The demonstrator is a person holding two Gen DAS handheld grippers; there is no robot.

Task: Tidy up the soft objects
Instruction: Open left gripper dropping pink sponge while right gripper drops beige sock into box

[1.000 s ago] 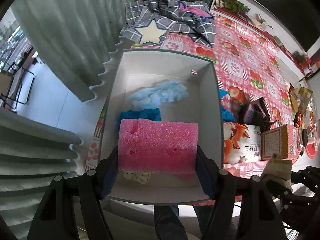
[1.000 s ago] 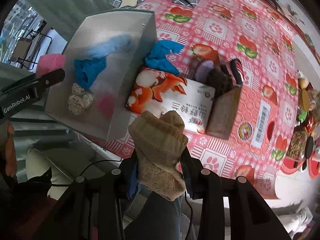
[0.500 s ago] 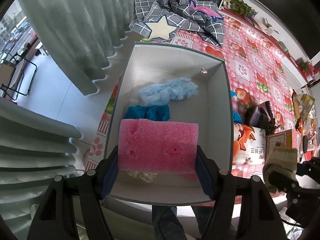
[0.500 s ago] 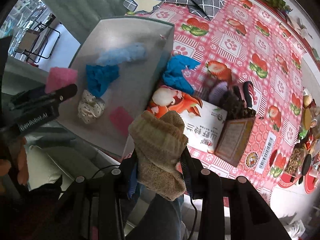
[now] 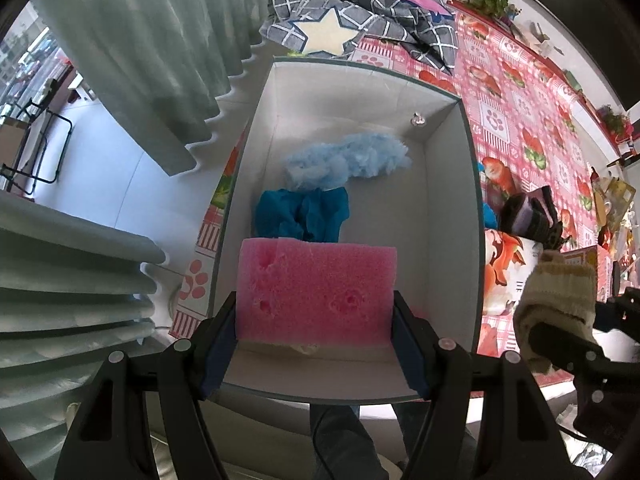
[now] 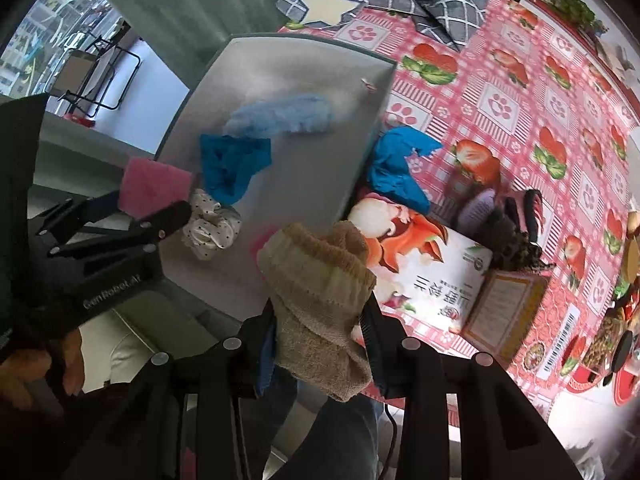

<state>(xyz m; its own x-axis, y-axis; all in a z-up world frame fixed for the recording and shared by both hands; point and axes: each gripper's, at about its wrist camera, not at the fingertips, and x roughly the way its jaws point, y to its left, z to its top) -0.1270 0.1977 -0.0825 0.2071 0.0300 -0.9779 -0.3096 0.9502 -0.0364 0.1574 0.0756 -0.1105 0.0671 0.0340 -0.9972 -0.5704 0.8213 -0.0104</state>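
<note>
My left gripper [image 5: 314, 316] is shut on a pink foam sponge [image 5: 314, 290] and holds it above the near end of a white open box [image 5: 450, 208]. Inside the box lie a pale blue fluffy piece [image 5: 348, 160], a teal cloth [image 5: 302, 212] and a white dotted fabric item [image 6: 210, 230]. My right gripper [image 6: 320, 332] is shut on a beige knitted sock [image 6: 320, 296], just right of the box's near corner. That sock [image 5: 554, 300] also shows at the right edge of the left wrist view. The left gripper with the sponge [image 6: 154, 186] appears in the right wrist view.
A red-and-white patterned tablecloth [image 6: 520, 92] covers the table. On it lie another teal cloth [image 6: 396, 164], a printed tissue box [image 6: 424, 264], a brown box [image 6: 504, 312], dark hair items [image 6: 516, 232] and a grey checked star cushion [image 5: 360, 28]. Curtains [image 5: 140, 52] hang at the left.
The right gripper with the beige sock has moved left, closer to the box's near right corner. The left gripper keeps the pink sponge over the box, tilting slightly.
</note>
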